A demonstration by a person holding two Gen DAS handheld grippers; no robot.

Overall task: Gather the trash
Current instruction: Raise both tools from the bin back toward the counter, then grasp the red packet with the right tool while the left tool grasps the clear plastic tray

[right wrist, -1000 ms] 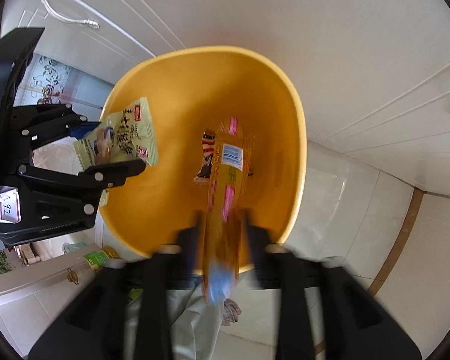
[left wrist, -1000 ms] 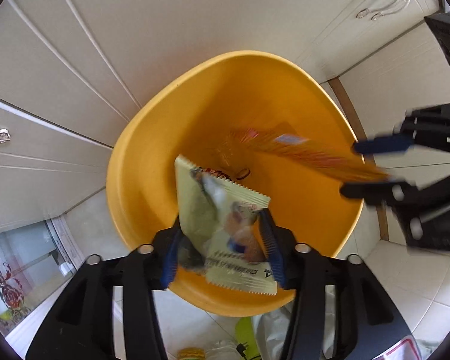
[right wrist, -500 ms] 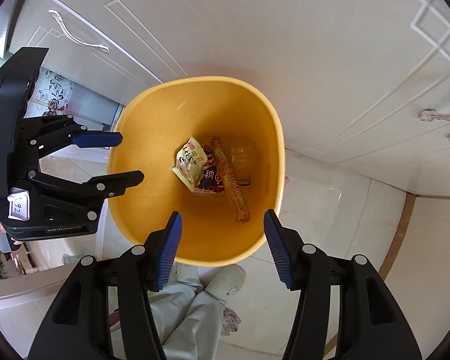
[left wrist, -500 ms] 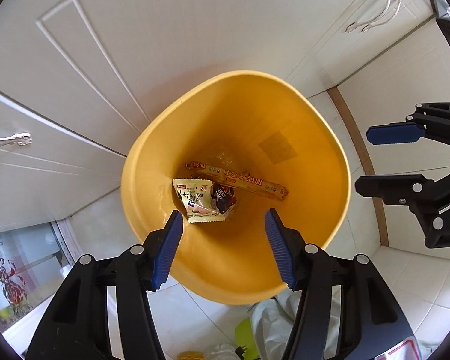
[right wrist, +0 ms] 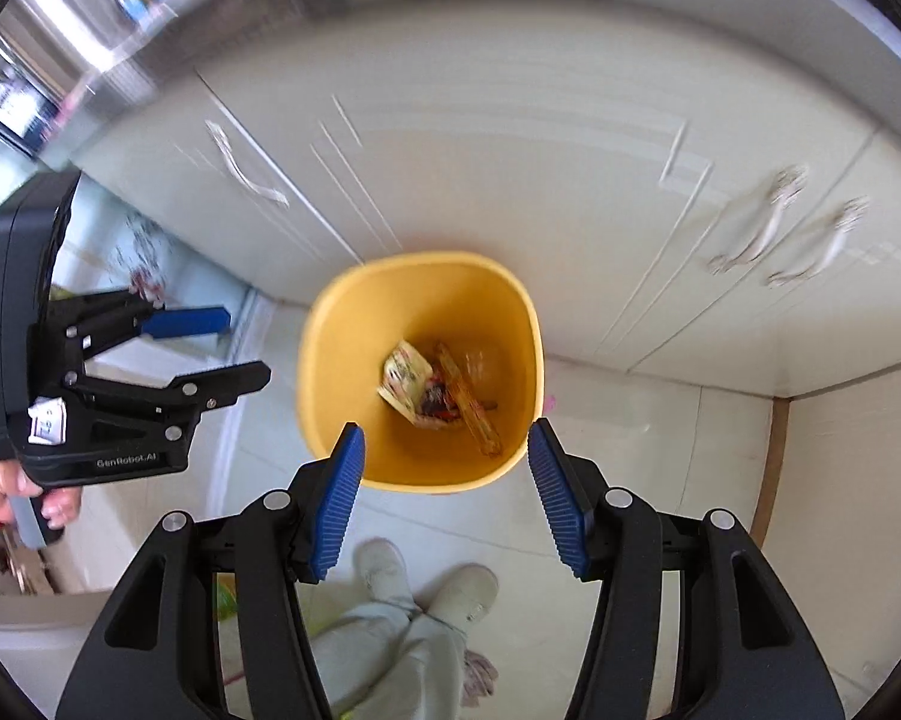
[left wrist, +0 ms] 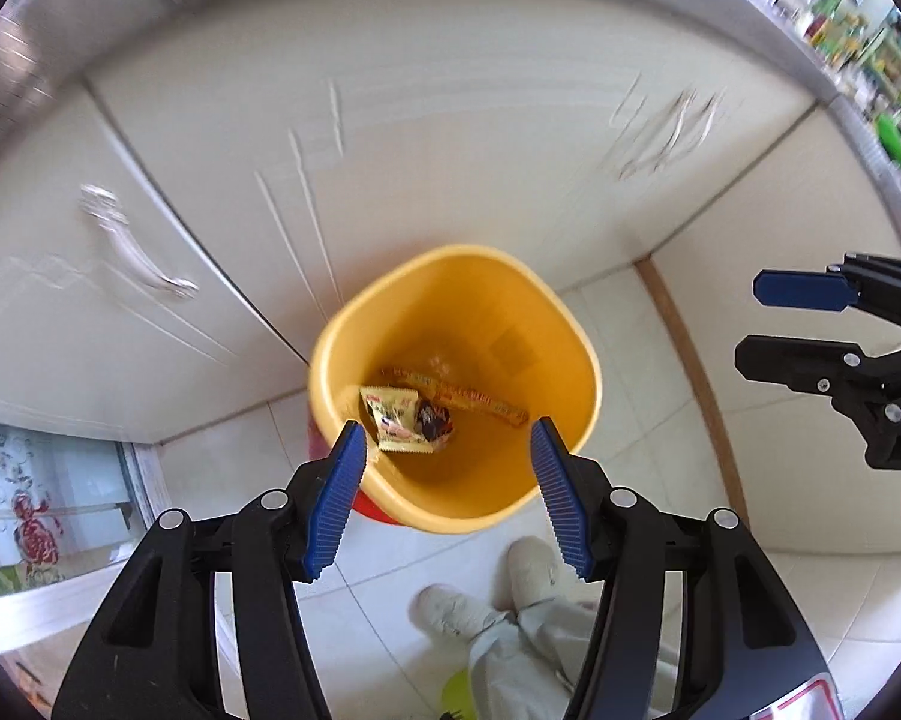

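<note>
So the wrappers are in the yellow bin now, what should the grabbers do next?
Probably swing away from the yellow bin to look for more trash. Both the left gripper and right gripper are open with nothing between their pads, and the pale snack packet and long orange wrapper already lie at the bin's bottom.

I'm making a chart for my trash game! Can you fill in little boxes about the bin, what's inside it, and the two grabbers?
bin: yellow bin, upright on the tiled floor beside white cabinets
inside: pale snack packet, dark wrapper, long orange stick wrapper, all at the bottom
left gripper: open, empty, above the bin
right gripper: open, empty, above the bin
person: light shoes on the floor near the bin
trash in hand: none
</note>
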